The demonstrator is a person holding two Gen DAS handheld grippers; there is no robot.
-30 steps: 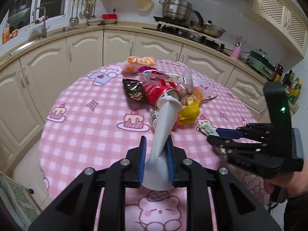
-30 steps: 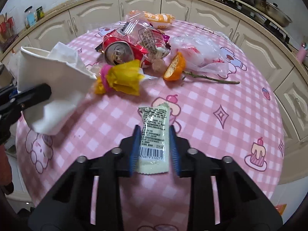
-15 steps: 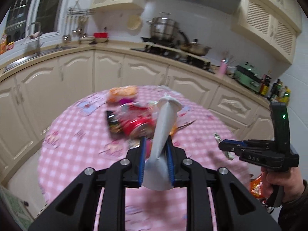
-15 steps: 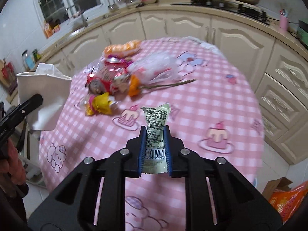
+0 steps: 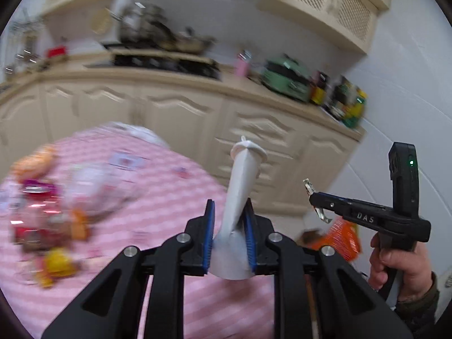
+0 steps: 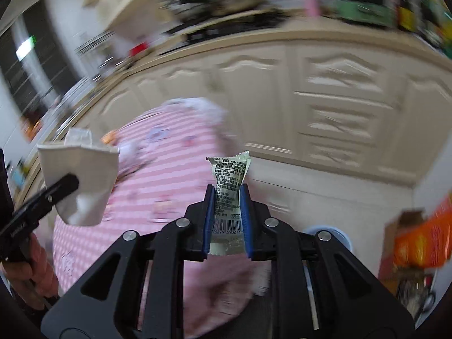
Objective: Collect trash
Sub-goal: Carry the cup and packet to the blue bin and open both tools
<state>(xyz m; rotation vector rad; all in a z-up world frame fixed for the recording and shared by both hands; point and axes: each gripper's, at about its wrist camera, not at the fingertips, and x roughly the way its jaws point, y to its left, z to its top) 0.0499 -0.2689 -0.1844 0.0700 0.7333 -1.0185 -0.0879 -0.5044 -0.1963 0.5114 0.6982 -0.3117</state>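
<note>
My left gripper (image 5: 229, 217) is shut on a flattened white paper cup (image 5: 240, 197), held up above the pink checked table (image 5: 169, 197); the cup also shows in the right wrist view (image 6: 82, 180). My right gripper (image 6: 227, 197) is shut on a pale green printed sachet (image 6: 228, 192), held up past the table's right side; the gripper shows in the left wrist view (image 5: 315, 197). A blurred pile of trash (image 5: 48, 220) with a red can and yellow wrapper lies on the table at left.
Cream kitchen cabinets (image 6: 325, 113) run behind the table. An orange bag (image 6: 421, 243) and a cardboard box (image 6: 401, 223) stand on the floor at right, also in the left wrist view (image 5: 339, 240). A white round object (image 6: 336, 234) lies on the floor.
Both grippers have swung right, away from the table's trash pile toward the cabinets and floor, each still holding its item. Both views are now motion-blurred.
</note>
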